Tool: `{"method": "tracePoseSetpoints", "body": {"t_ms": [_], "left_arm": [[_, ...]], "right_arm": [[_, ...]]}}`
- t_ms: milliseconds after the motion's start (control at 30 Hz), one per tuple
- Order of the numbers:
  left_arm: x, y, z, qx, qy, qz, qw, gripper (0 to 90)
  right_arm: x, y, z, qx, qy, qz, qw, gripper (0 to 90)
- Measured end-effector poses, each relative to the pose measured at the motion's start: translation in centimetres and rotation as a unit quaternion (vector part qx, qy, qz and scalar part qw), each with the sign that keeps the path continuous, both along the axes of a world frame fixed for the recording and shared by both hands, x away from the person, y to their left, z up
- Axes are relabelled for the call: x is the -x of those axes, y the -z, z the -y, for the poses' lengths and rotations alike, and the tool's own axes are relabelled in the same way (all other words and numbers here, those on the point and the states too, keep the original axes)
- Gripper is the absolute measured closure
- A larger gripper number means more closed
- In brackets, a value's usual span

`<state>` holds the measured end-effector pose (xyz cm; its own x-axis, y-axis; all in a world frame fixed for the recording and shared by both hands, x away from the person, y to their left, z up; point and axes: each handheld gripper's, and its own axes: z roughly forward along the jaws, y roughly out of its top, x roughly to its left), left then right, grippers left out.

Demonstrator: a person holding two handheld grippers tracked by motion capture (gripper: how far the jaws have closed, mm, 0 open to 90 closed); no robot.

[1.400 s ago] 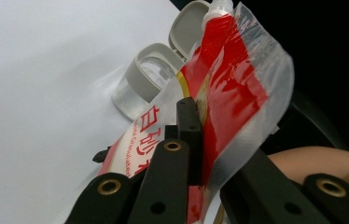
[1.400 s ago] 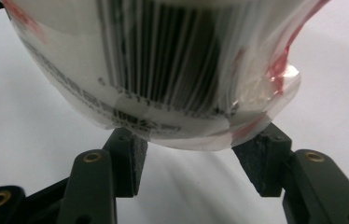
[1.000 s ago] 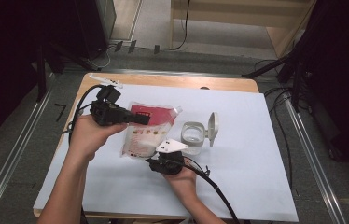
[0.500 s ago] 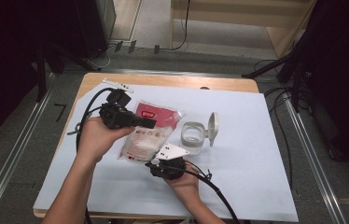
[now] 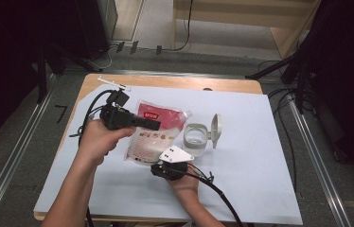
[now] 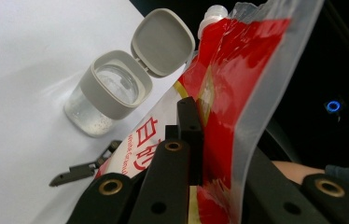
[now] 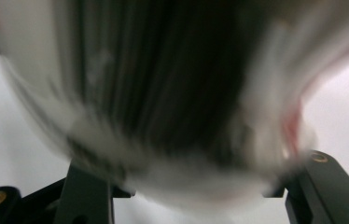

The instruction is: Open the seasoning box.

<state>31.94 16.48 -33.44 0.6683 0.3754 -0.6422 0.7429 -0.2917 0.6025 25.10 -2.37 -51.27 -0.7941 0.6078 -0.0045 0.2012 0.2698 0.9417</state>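
White sheet (image 5: 260, 156) is covering the wooden table (image 5: 222, 84), dark floor and cabling around it.

Near edge: your right gripper (image 5: 168, 163) is sitting at the bottom end of the red-and-white pouch (image 5: 154, 135). Its jaws have just been opening a bit, and in the right gripper view the pouch bottom (image 7: 172, 140) is sitting between them, blurred. Looks like contact on both sides, so I'm reading it as a wide grip on the pouch, not a release.

Farther, left: your left gripper (image 5: 144, 124) is pinching the pouch's upper part, jaws fully closed on the film; the left gripper view is showing them clamped on the red panel (image 6: 219, 121).

The pouch is being held tilted over the sheet between both grippers, spout corner (image 5: 188, 114) pointing right toward the clear jar (image 5: 196, 138), which is standing just right of the pouch with its grey flip lid (image 5: 216, 128) swung open.

Progress, my read: jar opened, pouch picked up and oriented. Remaining: bring the spout over the jar mouth and pour. The jar is looking near empty. I can't tell if the spout cap is on.
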Motion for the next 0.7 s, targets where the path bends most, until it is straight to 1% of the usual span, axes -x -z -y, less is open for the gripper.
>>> {"method": "tracePoseSetpoints", "body": {"t_ms": [33,67,100,133,167,233,267,333,367,400,433,467,500,533,567,600,633,667,700], "left_arm": [[-0.1,0.1,-0.1,-0.003,0.000,0.001,1.0000,90.0],[-0.1,0.1,-0.1,-0.009,-0.007,0.005,0.9999,90.0],[-0.2,0.2,0.1,-0.023,-0.009,0.010,0.9996,90.0],[-0.2,0.2,0.1,-0.023,-0.009,0.010,0.9996,90.0],[-0.2,0.3,0.2,-0.030,-0.009,0.012,0.9994,90.0],[-0.2,0.3,0.6,-0.029,-0.013,0.014,0.9994,90.0],[-0.2,0.3,0.7,-0.028,-0.015,0.018,0.9993,90.0],[-0.1,0.2,1.0,-0.041,-0.028,0.028,0.9984,90.0],[-0.1,0.2,1.1,-0.045,-0.028,0.030,0.9982,90.0],[-0.1,0.3,1.3,-0.050,-0.028,0.033,0.9978,90.0],[-0.2,0.6,1.9,-0.060,-0.016,0.029,0.9977,89.8],[-0.2,0.6,1.9,-0.060,-0.016,0.029,0.9977,89.0],[-0.2,0.8,2.3,-0.073,-0.011,0.031,0.9968,89.0],[-0.2,1.2,2.8,-0.086,-0.006,0.043,0.9953,86.3],[-0.2,1.2,2.8,-0.086,-0.006,0.043,0.9953,85.6],[-0.2,1.2,2.9,-0.085,0.002,0.051,0.9951,84.7],[-0.2,1.2,3.0,-0.077,0.005,0.051,0.9957,84.3],[-0.2,1.1,3.0,-0.079,0.006,0.052,0.9955,84.3],[-0.2,1.2,3.1,-0.084,0.011,0.056,0.9948,83.2]], "right_arm": [[0.0,0.0,0.0,0.000,0.000,0.000,1.0000,49.4],[0.2,0.0,0.0,0.006,-0.001,0.006,1.0000,49.2],[0.6,-0.1,-0.1,0.018,-0.016,0.014,0.9996,48.9],[0.8,-0.2,-0.3,0.025,-0.023,0.023,0.9992,48.9],[0.8,-0.2,-0.3,0.025,-0.023,0.023,0.9992,48.9],[1.4,-0.6,-0.7,0.040,-0.032,0.037,0.9980,48.6],[1.4,-0.6,-0.7,0.040,-0.032,0.037,0.9980,48.6],[1.5,-0.9,-0.7,0.030,-0.039,0.020,0.9986,47.5],[1.5,-1.1,-0.8,0.041,-0.043,0.014,0.9981,46.7],[1.5,-1.1,-0.8,0.041,-0.043,0.014,0.9981,46.7],[1.5,-1.2,-1.1,0.049,-0.043,-0.003,0.9979,46.5],[1.5,-1.2,-1.1,0.049,-0.043,-0.003,0.9979,46.5],[1.6,-1.2,-1.1,0.050,-0.043,-0.008,0.9978,46.7],[1.5,-1.6,-0.8,0.023,-0.060,-0.035,0.9973,50.8],[1.5,-1.6,-0.8,0.023,-0.060,-0.035,0.9973,50.8],[1.4,-1.8,-0.5,0.008,-0.068,-0.047,0.9966,53.2],[1.4,-1.9,-0.4,0.000,-0.072,-0.054,0.9959,53.4],[1.4,-1.9,-0.4,0.000,-0.072,-0.054,0.9959,53.4],[1.3,-2.1,-0.2,-0.006,-0.078,-0.062,0.9950,53.9]]}}
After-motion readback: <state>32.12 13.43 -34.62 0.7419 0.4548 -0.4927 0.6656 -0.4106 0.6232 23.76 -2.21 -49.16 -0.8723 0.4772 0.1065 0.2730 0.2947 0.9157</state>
